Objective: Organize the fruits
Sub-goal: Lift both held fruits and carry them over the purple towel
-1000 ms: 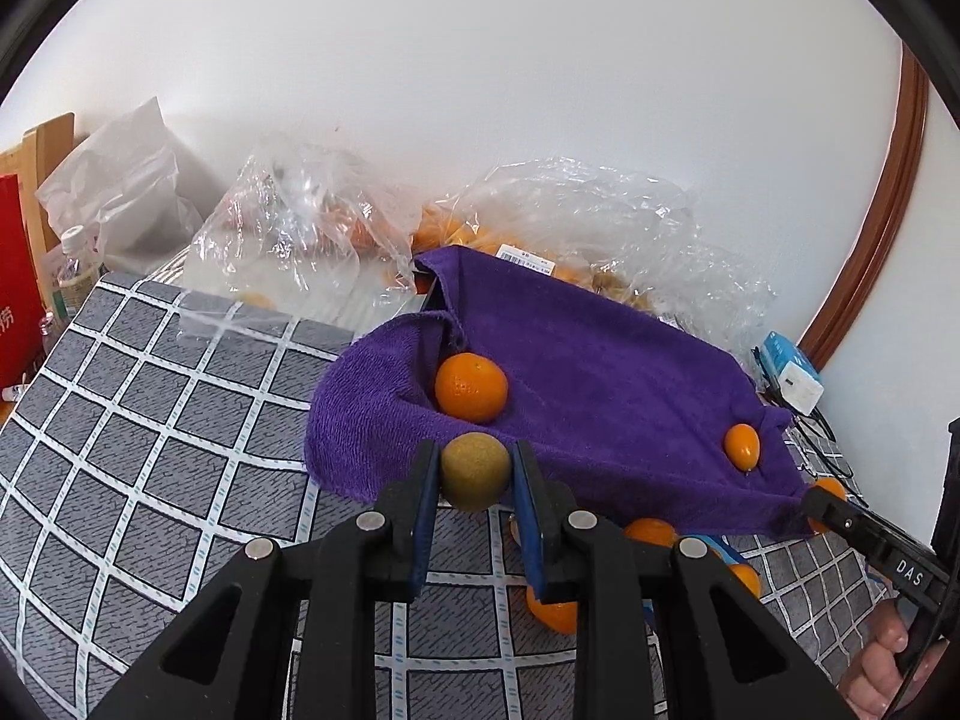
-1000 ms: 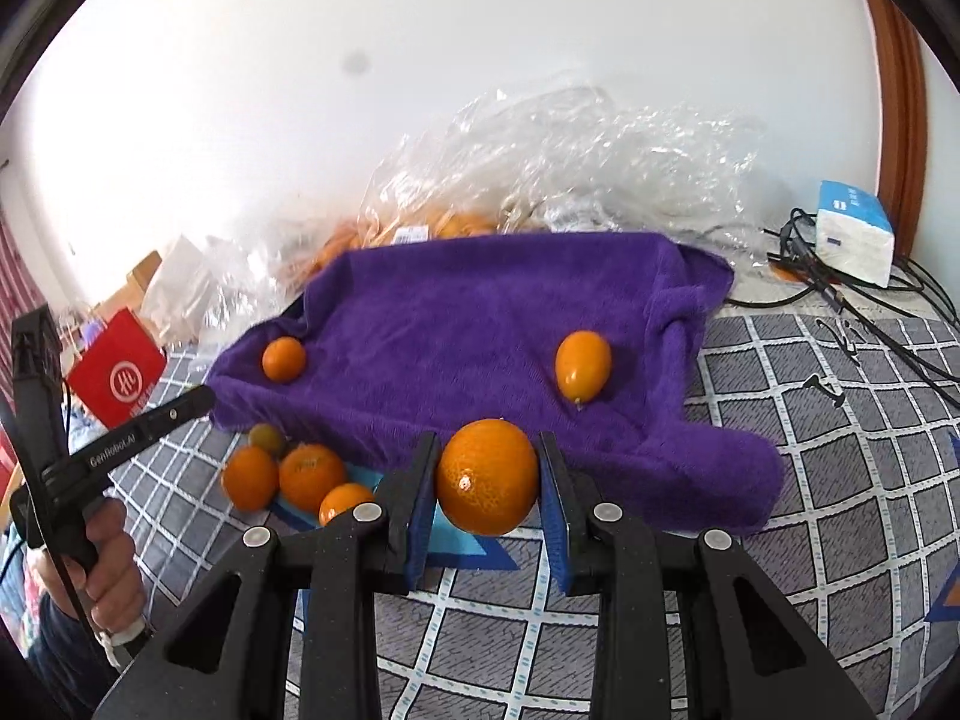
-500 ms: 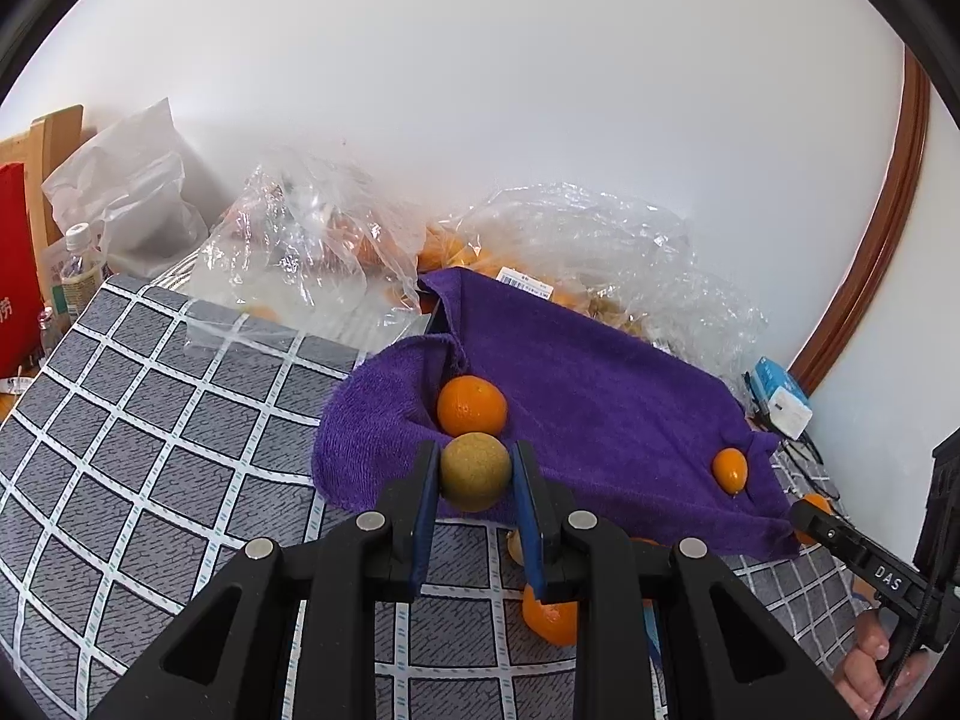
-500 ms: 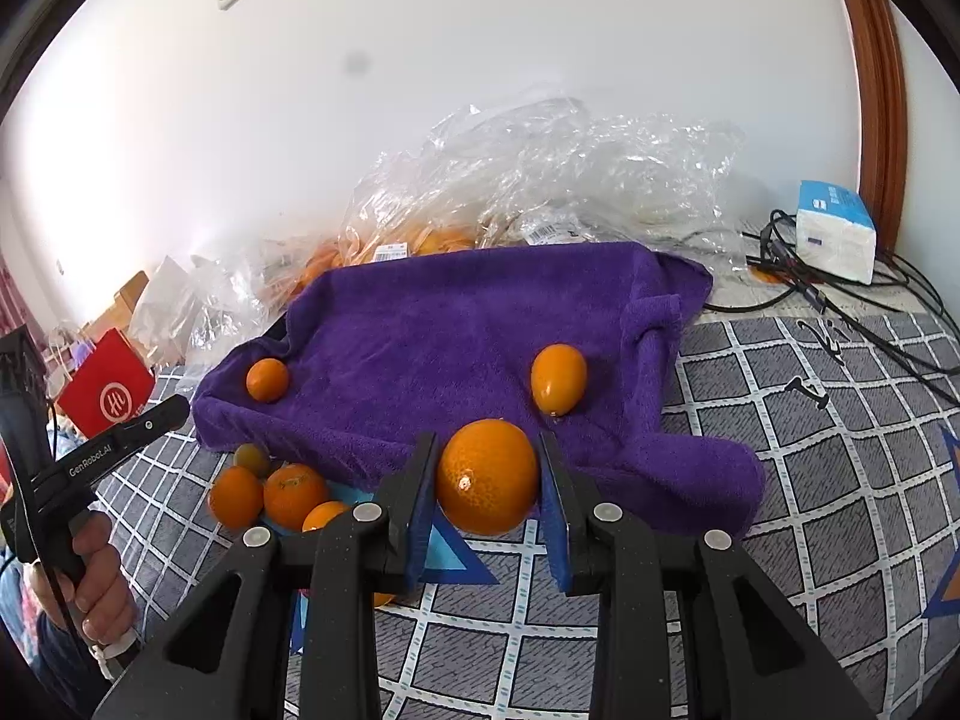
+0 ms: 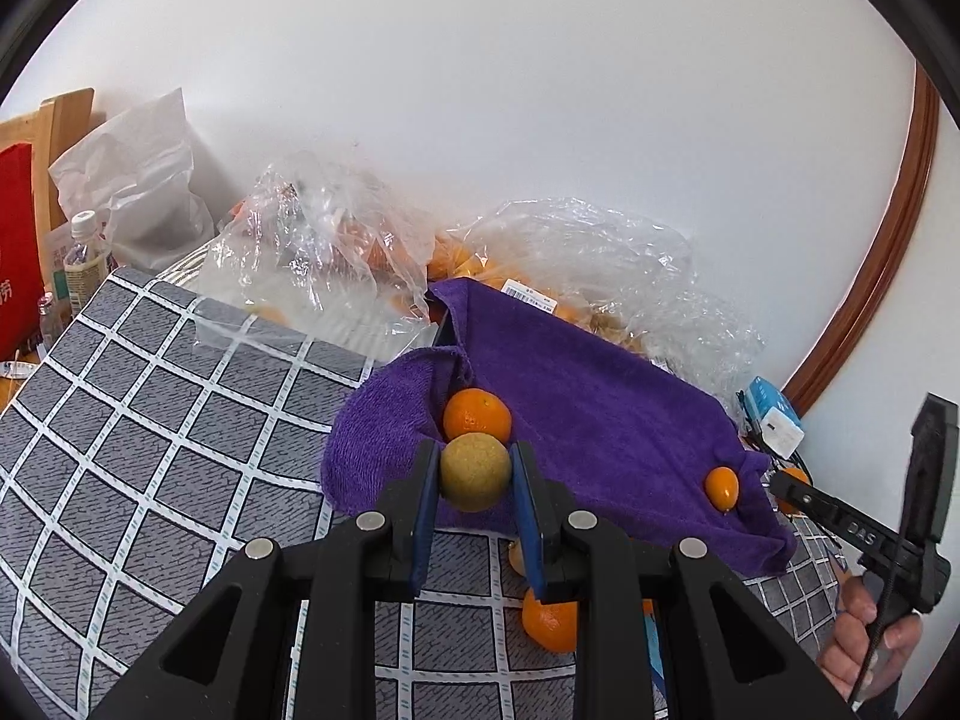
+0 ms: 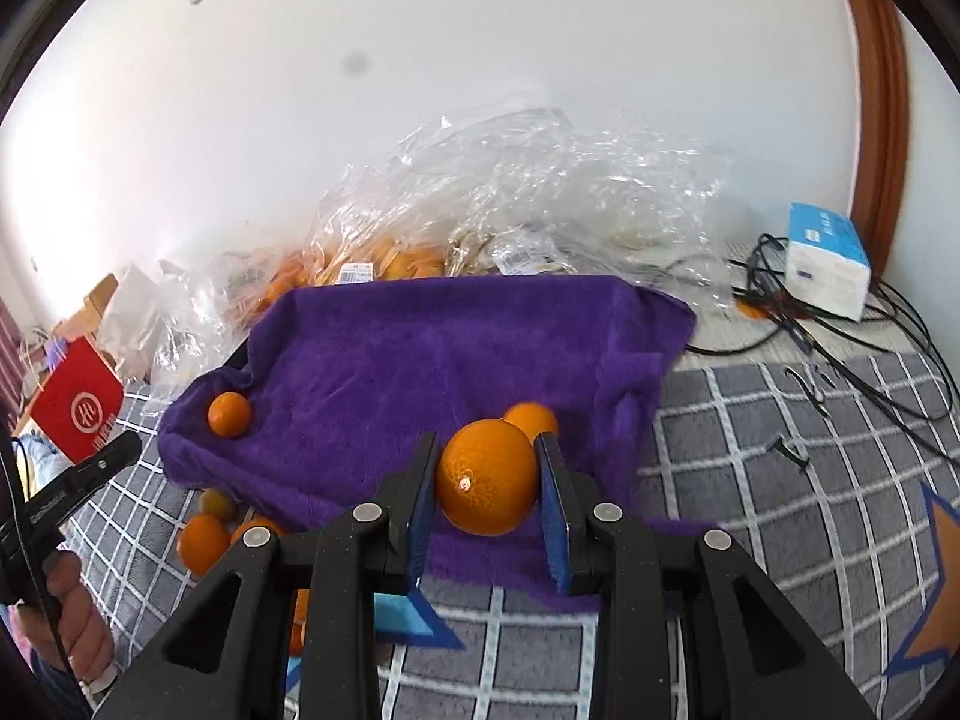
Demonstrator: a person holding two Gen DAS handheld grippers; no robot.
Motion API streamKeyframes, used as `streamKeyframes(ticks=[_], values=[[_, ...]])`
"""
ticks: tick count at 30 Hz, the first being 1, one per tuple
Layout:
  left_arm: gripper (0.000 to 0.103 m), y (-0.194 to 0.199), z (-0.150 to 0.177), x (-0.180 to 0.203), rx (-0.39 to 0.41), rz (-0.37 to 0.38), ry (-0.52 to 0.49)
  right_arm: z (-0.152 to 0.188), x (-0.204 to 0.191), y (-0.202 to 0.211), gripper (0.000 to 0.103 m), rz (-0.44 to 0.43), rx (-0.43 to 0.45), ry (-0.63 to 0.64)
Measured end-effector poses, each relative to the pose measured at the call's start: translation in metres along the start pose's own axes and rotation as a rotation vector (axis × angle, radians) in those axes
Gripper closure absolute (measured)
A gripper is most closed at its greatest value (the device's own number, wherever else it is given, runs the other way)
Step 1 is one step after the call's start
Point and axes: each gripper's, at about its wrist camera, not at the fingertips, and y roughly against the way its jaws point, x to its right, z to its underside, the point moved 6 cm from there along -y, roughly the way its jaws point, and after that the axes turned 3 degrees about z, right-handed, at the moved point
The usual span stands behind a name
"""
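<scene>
My left gripper (image 5: 475, 474) is shut on a yellow-green round fruit (image 5: 475, 471), held above the near edge of the purple towel (image 5: 588, 396). Just behind it an orange mandarin (image 5: 477, 414) lies on the towel's left side. A small oval kumquat (image 5: 721, 486) lies on the towel's right side. My right gripper (image 6: 487, 480) is shut on a large orange (image 6: 486, 485) over the towel's (image 6: 420, 360) front edge. The kumquat (image 6: 531, 417) sits just behind it; the mandarin (image 6: 229, 414) lies at the towel's left. Loose oranges (image 6: 203, 543) lie on the cloth below the towel.
Clear plastic bags with fruit (image 5: 336, 258) (image 6: 510, 204) are heaped against the wall behind the towel. A blue-white box and cables (image 6: 828, 261) lie at the right. A red box (image 6: 78, 402), white bag (image 5: 132, 180) and bottle (image 5: 84, 258) stand at the left. Grey checked tablecloth (image 5: 150, 420).
Both grippers have risen and moved forward over the towel's near edge with their fruits held. The large orange now partly covers the kumquat in the right wrist view.
</scene>
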Motion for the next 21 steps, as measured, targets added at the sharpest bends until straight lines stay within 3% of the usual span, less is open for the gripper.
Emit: streamKeyframes(ticks=[11,13,17,21], values=[[0.08,0.004,-0.007,0.006,0.007,-0.056,-0.05,0.006,0.006,-0.02,0.072,-0.009,-0.024,-0.016],[0.08,0.009,-0.015,0.011,-0.001,-0.031,-0.034,0.007,0.009,-0.021,0.072,-0.014,-0.036,-0.032],[0.08,0.01,-0.037,0.033,0.007,-0.046,-0.096,0.009,0.015,-0.025,0.072,0.01,-0.07,-0.037],[0.08,-0.015,-0.045,0.056,-0.03,-0.064,-0.153,0.011,0.018,-0.029,0.072,0.034,-0.091,-0.033]])
